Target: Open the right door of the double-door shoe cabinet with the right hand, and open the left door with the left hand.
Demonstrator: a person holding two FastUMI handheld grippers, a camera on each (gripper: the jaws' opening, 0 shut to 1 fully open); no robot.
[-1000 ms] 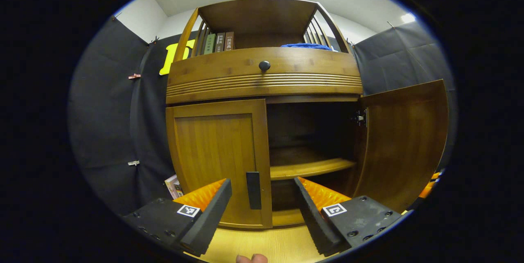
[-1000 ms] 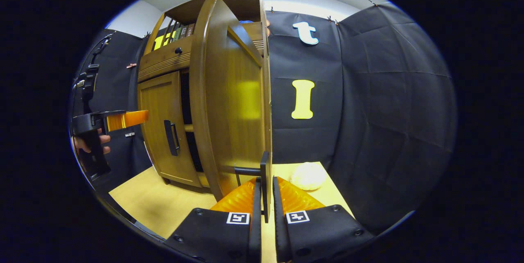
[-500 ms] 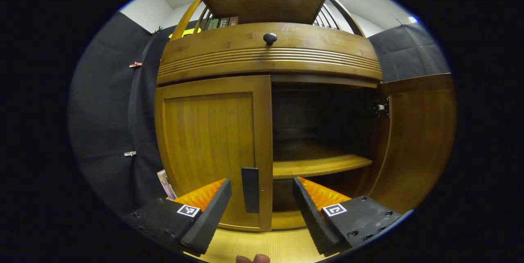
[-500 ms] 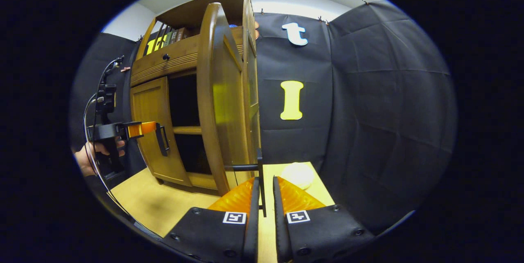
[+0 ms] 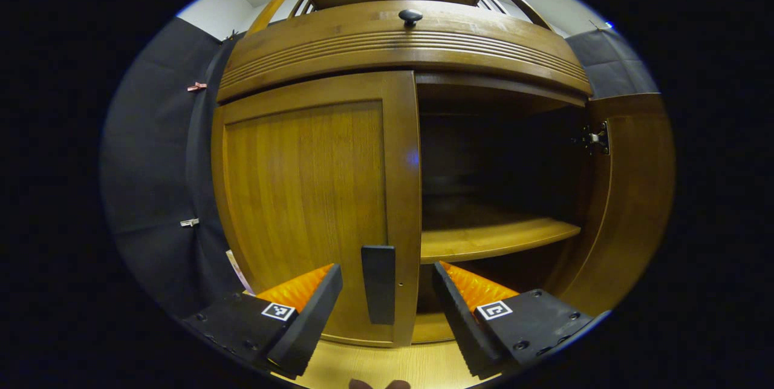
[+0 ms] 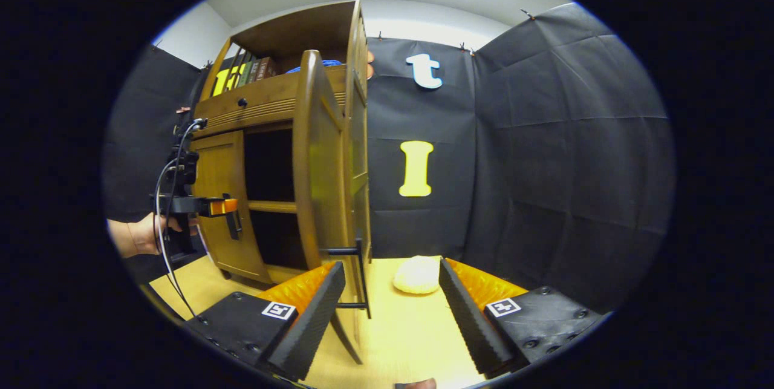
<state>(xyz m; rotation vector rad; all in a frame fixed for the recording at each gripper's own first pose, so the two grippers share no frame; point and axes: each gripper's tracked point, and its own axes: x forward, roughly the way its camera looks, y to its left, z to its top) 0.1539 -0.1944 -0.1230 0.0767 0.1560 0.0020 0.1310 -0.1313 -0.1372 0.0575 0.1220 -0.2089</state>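
Fingers wide on both: left gripper [image 5: 387,304] straddles the left door's handle [image 5: 378,283], contact unclear; right gripper [image 6: 392,310] sits off the right door [image 6: 320,165], cabinet depths too dark.

Books [image 6: 245,71] on the cabinet's [image 6: 266,95] top: too small to read.

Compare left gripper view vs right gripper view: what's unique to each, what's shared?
Left gripper view alone: the left door's front panel square on, its black handle between the left gripper's open fingers, and the right door's hinge.

Right gripper view alone: the right door's handle between the right gripper's open fingers, untouched; a pale round object on the floor; books and blue cloth on the top shelf; a hand holding the left gripper.

Shared: the shoe cabinet, drawer knob, inner shelf, right door open, left door closed.
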